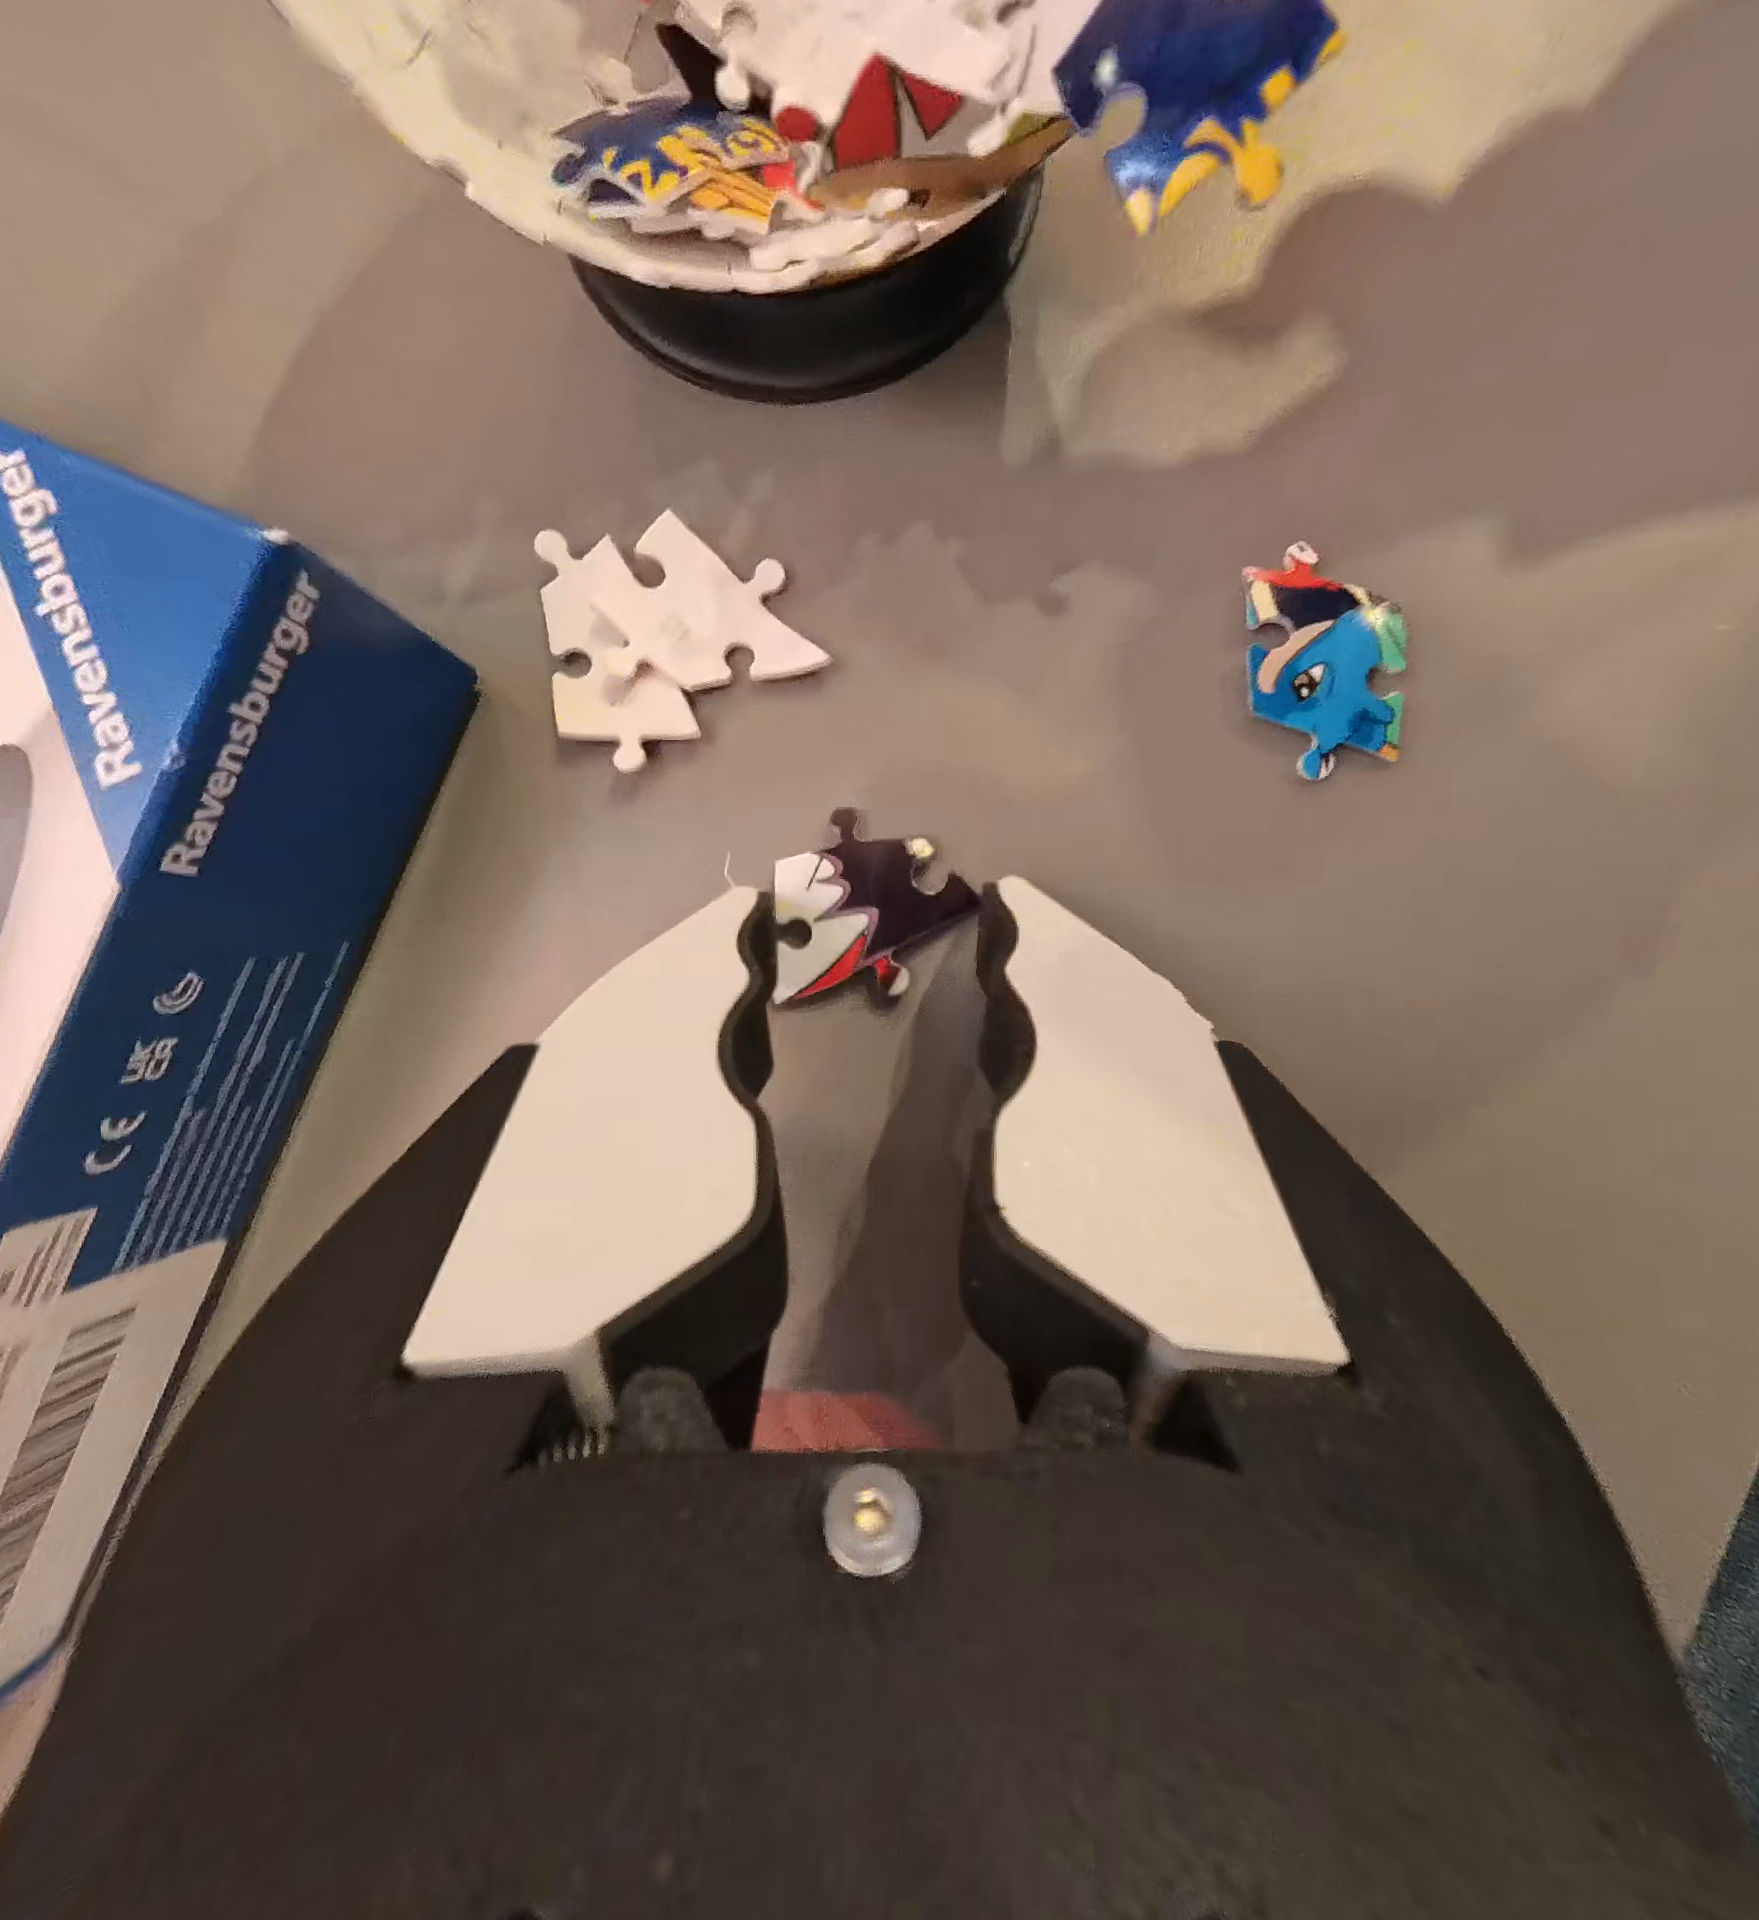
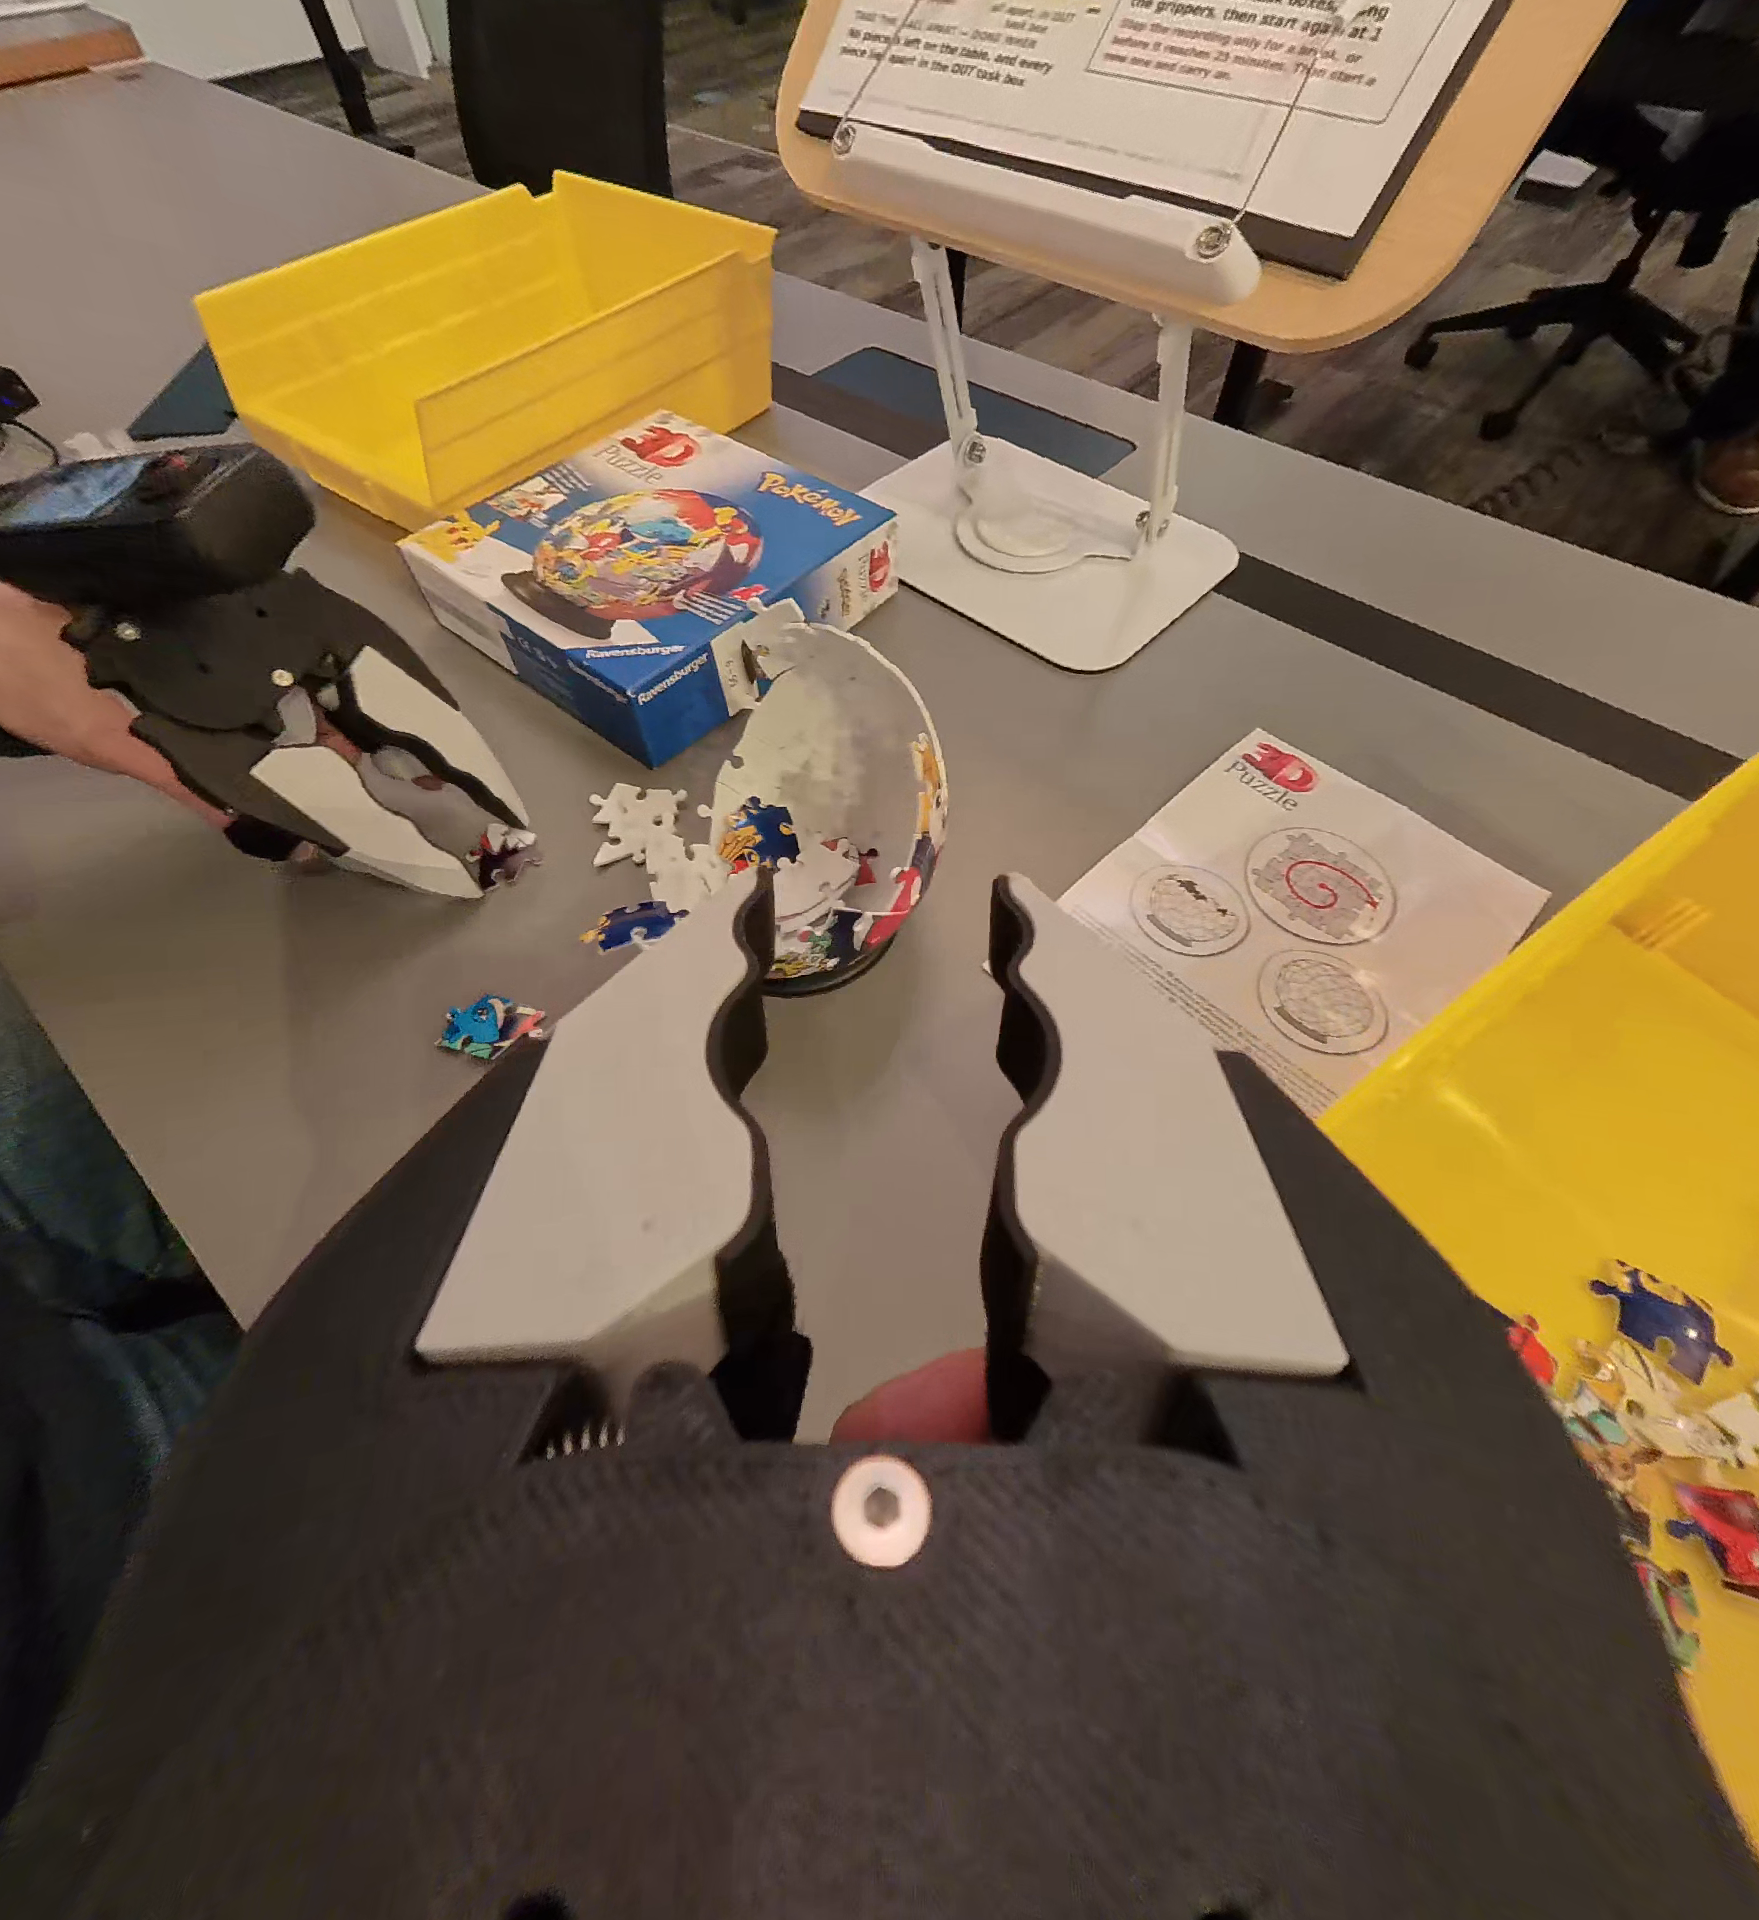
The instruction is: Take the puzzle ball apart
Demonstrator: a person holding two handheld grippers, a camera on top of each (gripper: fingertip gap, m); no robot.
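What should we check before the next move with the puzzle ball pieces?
1. Left tool around the dark piece: ok, the piece lies between its tips, though whether it is pinched yet, cannot tell.
2. Right tool free: ok, jaws apart, nothing in it.
3. Puzzle ball on its black stand: ok, but broken open, with pieces hanging.
4. Loose pieces left on the table: not ok, the white pieces and the blue piece still lie there.
5. Yellow bin ready: ok, it is open and already holds pieces.
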